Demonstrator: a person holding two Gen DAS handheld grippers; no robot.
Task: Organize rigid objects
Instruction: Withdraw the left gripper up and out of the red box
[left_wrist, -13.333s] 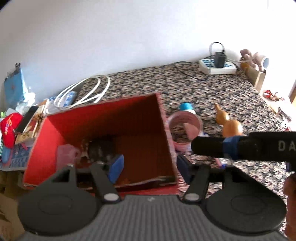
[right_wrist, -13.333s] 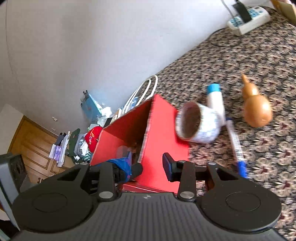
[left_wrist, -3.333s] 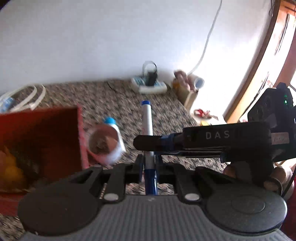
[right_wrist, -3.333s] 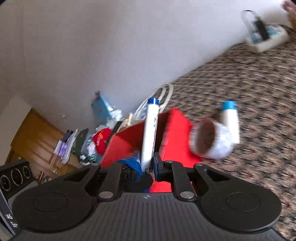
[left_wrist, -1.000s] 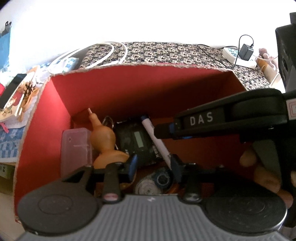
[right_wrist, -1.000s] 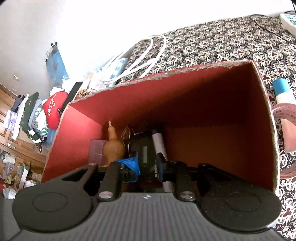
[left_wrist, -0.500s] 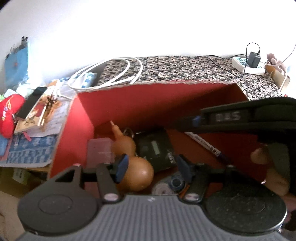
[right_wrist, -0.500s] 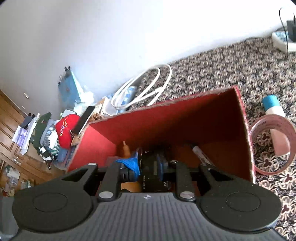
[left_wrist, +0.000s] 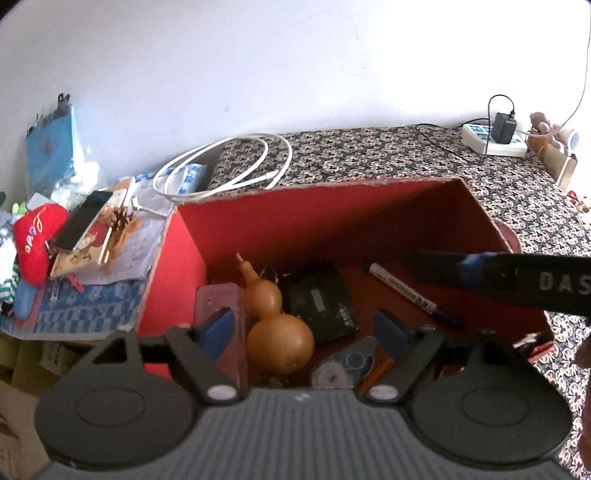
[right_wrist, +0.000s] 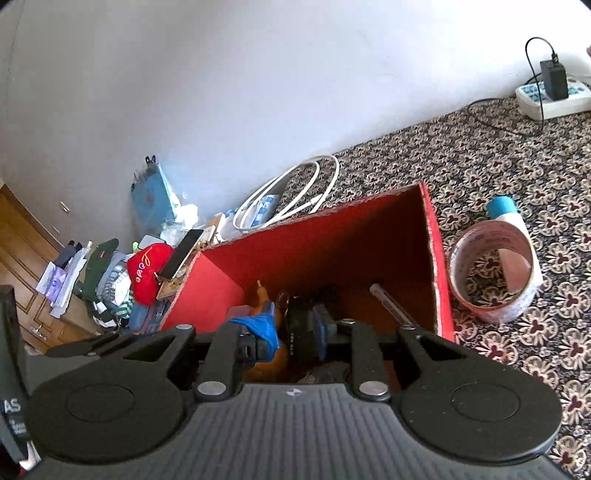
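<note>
Cardboard box with red inside (left_wrist: 332, 218) filled the frame's centre, holding a tan gourd (left_wrist: 275, 325), black rectangular device (left_wrist: 319, 297), white marker pen (left_wrist: 406, 291) and clear plastic case (left_wrist: 218, 299). Left gripper (left_wrist: 306, 328) and right gripper (right_wrist: 291, 328) both hung above it, jaws apart, gripping nothing.

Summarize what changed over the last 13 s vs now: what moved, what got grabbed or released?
The gourd and the marker went from the tablecloth into the red box. The marker was clamped 3.3 s ago and has since been let go; the left gripper and the right gripper are both open above the box. The tape roll and the blue-capped bottle stayed on the cloth beside the box.
</note>
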